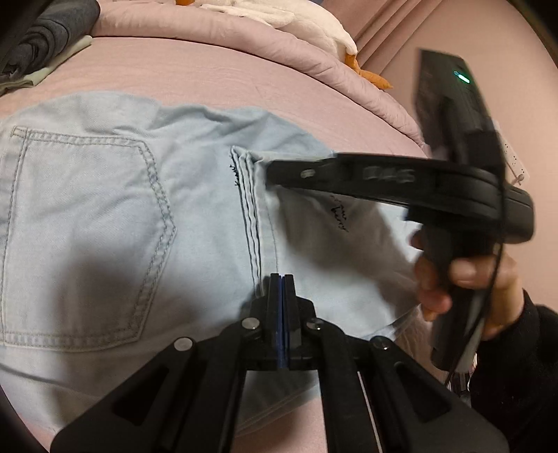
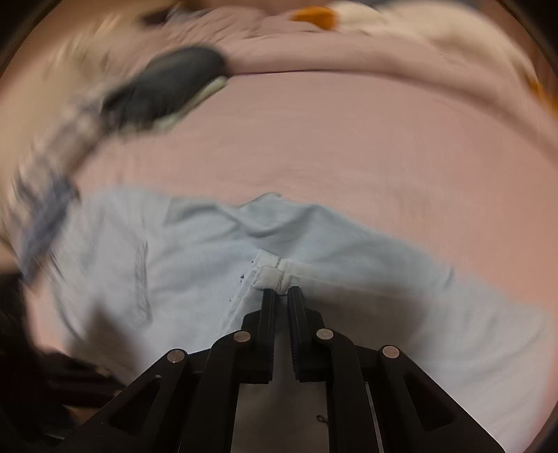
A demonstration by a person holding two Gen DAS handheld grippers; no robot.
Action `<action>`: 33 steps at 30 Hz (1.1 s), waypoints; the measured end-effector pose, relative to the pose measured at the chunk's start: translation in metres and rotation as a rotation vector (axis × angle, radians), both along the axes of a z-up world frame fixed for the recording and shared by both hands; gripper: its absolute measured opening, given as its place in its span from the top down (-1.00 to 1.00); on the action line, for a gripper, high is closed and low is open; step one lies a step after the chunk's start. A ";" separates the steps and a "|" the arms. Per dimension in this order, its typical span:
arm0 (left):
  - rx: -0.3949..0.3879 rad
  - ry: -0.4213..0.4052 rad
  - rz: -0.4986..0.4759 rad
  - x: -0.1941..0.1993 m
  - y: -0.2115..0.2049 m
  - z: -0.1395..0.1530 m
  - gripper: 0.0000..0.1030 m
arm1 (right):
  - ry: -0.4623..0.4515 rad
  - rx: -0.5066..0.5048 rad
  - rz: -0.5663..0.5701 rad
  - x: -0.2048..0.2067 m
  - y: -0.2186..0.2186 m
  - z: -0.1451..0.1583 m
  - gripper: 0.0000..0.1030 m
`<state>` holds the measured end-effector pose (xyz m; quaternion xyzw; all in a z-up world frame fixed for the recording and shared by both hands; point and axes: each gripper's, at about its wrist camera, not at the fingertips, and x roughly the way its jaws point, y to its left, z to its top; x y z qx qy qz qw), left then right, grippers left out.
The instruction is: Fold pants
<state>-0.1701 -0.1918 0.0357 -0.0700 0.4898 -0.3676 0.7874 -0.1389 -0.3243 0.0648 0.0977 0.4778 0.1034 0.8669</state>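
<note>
Light blue jeans [image 1: 104, 216] lie on a pink bed sheet [image 1: 195, 73], back pocket up on the left, a folded layer over the right part. My left gripper [image 1: 281, 277] is shut just above the denim near a stitched seam; whether it pinches cloth is hidden. My right gripper [image 1: 270, 170] reaches in from the right, held by a hand, its tips at the top of the seam. In the blurred right wrist view my right gripper [image 2: 281, 291] is shut on the hem corner of the jeans [image 2: 195, 258].
A rumpled pink duvet [image 1: 314, 59] and a white plush duck [image 1: 307, 24] lie along the far side. A dark folded garment on pale cloth [image 1: 42, 45] sits at the far left, and shows blurred in the right wrist view [image 2: 167, 87].
</note>
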 end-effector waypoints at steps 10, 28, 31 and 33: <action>0.010 0.010 -0.019 0.004 -0.002 0.000 0.92 | -0.089 -0.176 -0.111 -0.117 -0.022 0.018 0.77; -0.096 0.043 0.227 -0.042 0.135 0.031 -0.04 | -0.187 -0.159 -0.033 -0.165 0.020 0.029 0.77; -0.130 0.087 0.317 -0.043 0.169 0.024 -0.09 | -0.198 -0.160 -0.002 -0.149 0.038 0.027 0.77; -0.150 0.119 0.366 -0.042 0.183 0.017 -0.09 | -0.206 -0.171 0.016 -0.141 0.050 0.026 0.77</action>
